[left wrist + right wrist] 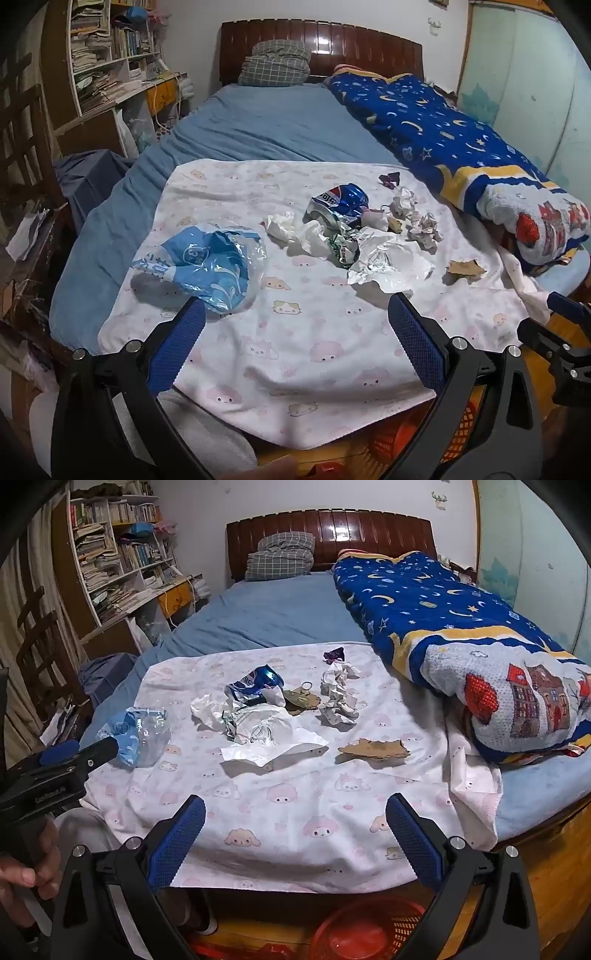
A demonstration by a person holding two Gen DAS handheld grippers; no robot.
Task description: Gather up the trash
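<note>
Left gripper (295, 314): jaws apart, holding nothing, near the blue plastic bag (207, 264).
Right gripper (295, 812): jaws apart, holding nothing.
Trash: crushed can (255, 685), crumpled paper (338, 698), cardboard scrap (375, 749) on the white cloth (295, 805).
Red basket (369, 928): below the bed edge.

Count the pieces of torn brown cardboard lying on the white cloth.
2. One cardboard piece lies alone on the right, nearest the quilt. The other sits behind it beside the crushed can. More may hide under the paper pile.
</note>
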